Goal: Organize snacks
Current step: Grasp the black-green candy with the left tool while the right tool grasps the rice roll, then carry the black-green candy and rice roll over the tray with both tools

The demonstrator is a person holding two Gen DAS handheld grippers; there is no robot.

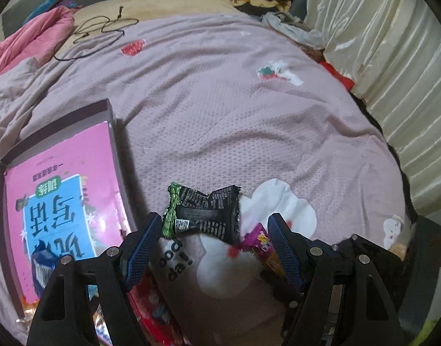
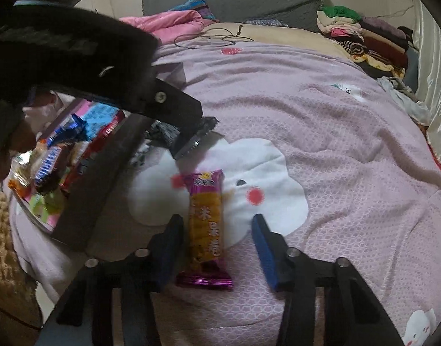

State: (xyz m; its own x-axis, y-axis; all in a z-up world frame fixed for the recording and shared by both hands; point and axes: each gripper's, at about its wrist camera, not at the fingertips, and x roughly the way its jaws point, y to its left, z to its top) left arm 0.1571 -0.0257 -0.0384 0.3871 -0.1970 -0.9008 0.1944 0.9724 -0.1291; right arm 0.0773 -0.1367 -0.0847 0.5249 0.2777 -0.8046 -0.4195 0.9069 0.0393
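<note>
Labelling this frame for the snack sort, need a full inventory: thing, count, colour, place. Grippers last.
black snack packet: 1, black with green end, on the bedspread between the left fingers
purple snack bar: 1, purple ends, orange middle, on the white cloud patch between the right fingers
box: 1, dark brown, left of the bar, holds mixed snack packets and a book
book: 1, pink and blue cover, lying in the box
bedspread: 1, mauve with white patches, covers the bed
cable: 1, black, far end of bed
folded clothes: 1 pile, mixed colours, far right corner
left gripper: open around the black packet
right gripper: open, not pressing on the bar
</note>
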